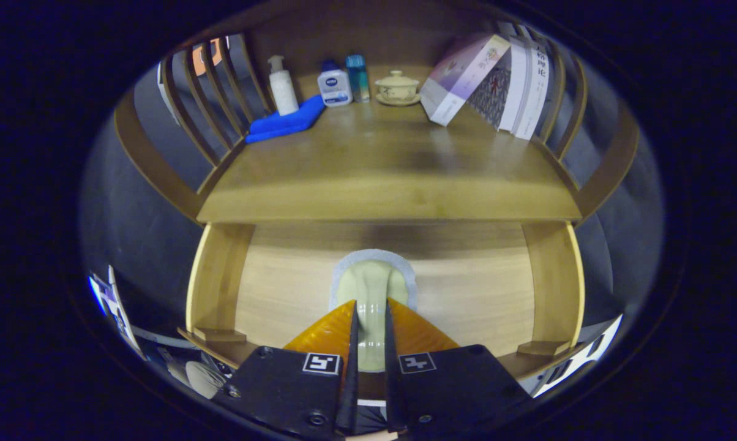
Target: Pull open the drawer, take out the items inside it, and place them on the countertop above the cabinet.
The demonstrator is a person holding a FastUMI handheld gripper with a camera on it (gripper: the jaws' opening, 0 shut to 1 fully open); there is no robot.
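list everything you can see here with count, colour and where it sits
cabinet: 1, light wood, slatted sides, countertop above
drawer: 1, light wood, pulled open below the countertop
ladle: 1, pale green, in the drawer on a grey pad, handle between the fingers
pump bottle: 1, white, back left of countertop
cloth: 1, blue, folded by the pump bottle
lotion bottle: 1, white with blue cap, back centre
slim bottle: 1, teal, right of the lotion bottle
lidded cup: 1, cream, on a saucer, back centre
books: several, white and purple, leaning back right
gripper: 1, fingers shut on the ladle handle
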